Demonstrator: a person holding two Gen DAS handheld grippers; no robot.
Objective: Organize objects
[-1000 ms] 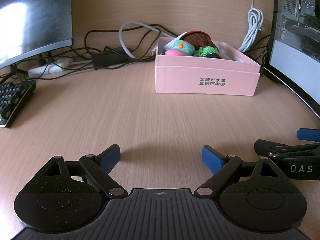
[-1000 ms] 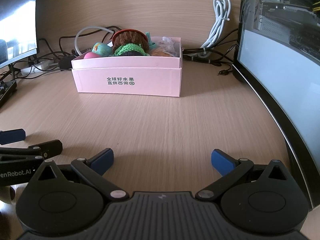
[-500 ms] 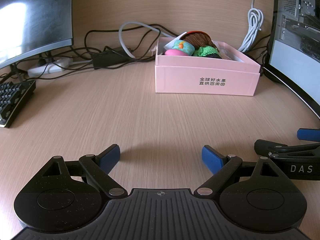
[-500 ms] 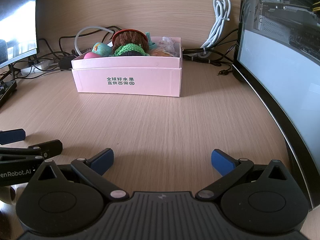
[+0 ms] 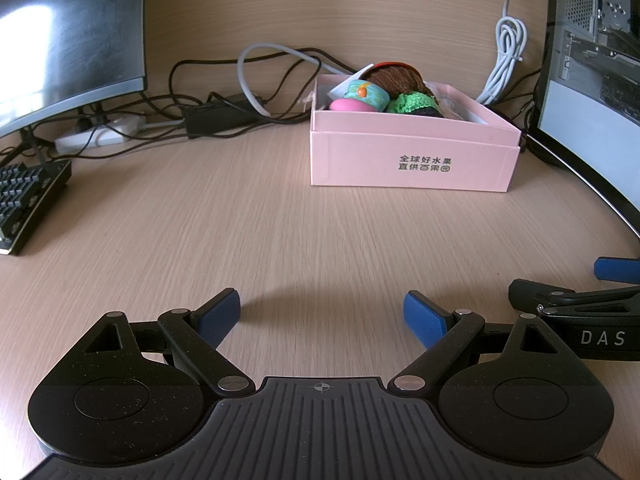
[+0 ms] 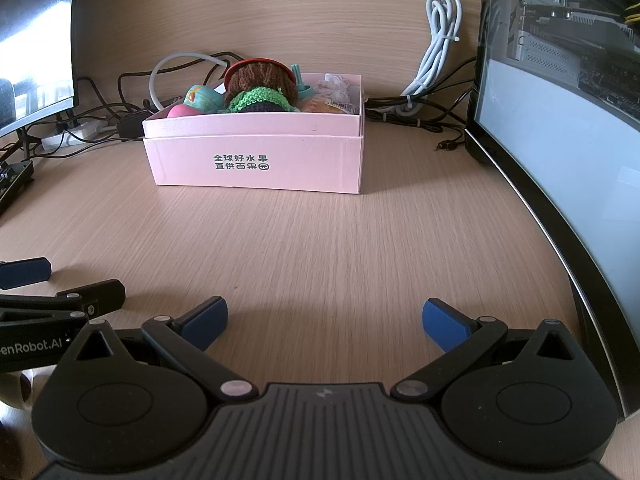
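A pink cardboard box [image 5: 412, 160] [image 6: 256, 160] stands on the wooden desk, well ahead of both grippers. It holds a brown and green knitted toy [image 5: 404, 84] [image 6: 260, 88], a teal toy [image 5: 366, 94] [image 6: 202, 98], a pink round object [image 5: 350, 105] [image 6: 182, 111] and wrapped items [image 6: 334, 94]. My left gripper [image 5: 322, 314] is open and empty, low over the desk. My right gripper [image 6: 324, 320] is open and empty, beside it on the right. Each gripper shows at the edge of the other's view.
A curved monitor [image 5: 68, 36] and a black keyboard [image 5: 28, 200] are at the left. A second monitor [image 6: 560, 160] runs along the right. Cables and a power strip [image 5: 100, 140] lie behind the box, with a coiled white cable [image 6: 436, 52] at the wall.
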